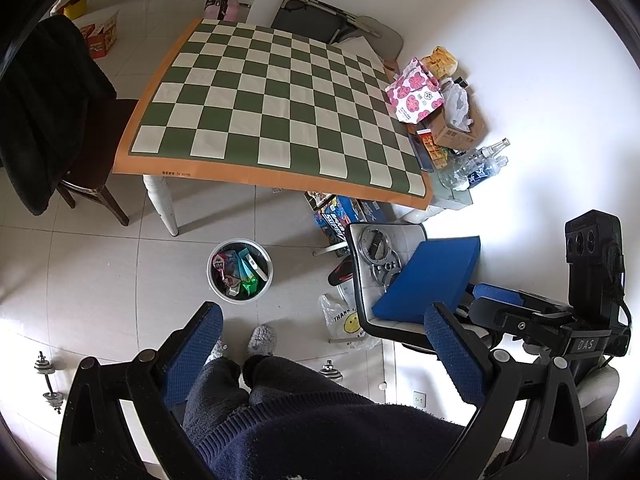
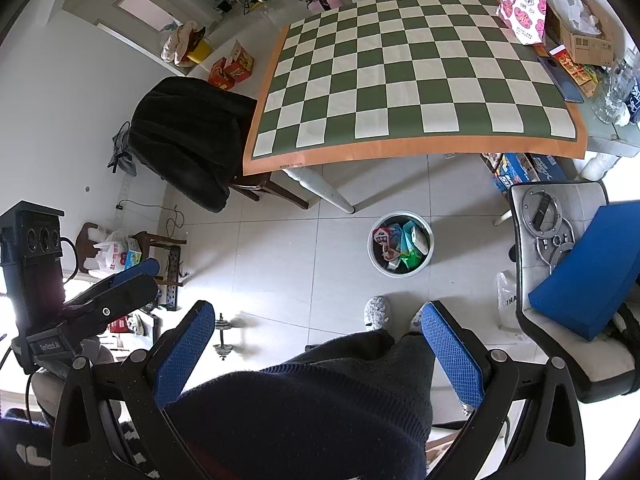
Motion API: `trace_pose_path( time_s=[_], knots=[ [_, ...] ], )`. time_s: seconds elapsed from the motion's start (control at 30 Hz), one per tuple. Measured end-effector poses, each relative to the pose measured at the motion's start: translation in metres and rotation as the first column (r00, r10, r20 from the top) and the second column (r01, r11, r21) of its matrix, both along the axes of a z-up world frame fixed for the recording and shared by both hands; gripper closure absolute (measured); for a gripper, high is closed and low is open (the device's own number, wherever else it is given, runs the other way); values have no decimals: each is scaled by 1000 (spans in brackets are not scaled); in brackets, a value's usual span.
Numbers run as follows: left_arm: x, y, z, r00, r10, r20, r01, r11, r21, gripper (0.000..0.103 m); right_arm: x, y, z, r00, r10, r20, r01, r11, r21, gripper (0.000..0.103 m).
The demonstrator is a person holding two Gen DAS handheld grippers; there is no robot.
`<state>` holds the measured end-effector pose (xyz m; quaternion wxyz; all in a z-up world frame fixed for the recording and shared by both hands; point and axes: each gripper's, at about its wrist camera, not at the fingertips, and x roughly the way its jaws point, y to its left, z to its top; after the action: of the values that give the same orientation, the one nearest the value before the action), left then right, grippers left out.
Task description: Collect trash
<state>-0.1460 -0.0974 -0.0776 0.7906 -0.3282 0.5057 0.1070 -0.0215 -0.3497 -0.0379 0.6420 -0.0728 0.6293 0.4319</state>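
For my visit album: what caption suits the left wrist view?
Open left gripper above a full bin on the floor, near a checkered table.

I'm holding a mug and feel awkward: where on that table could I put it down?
Nearly all of the green-and-cream checkered cloth lies bare, from its orange border to the pink flowered paper bag. The far right edge is crowded: cardboard box, clear plastic bottles.
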Motion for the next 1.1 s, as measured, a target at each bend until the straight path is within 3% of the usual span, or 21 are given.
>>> trace_pose_path(
  time_s=[1.1],
  knots=[
    [-3,2,0,1000,-2,4,2,1000,3,0,-2,-4,2,1000,-11,1,11,1000,4,0]
  ],
)
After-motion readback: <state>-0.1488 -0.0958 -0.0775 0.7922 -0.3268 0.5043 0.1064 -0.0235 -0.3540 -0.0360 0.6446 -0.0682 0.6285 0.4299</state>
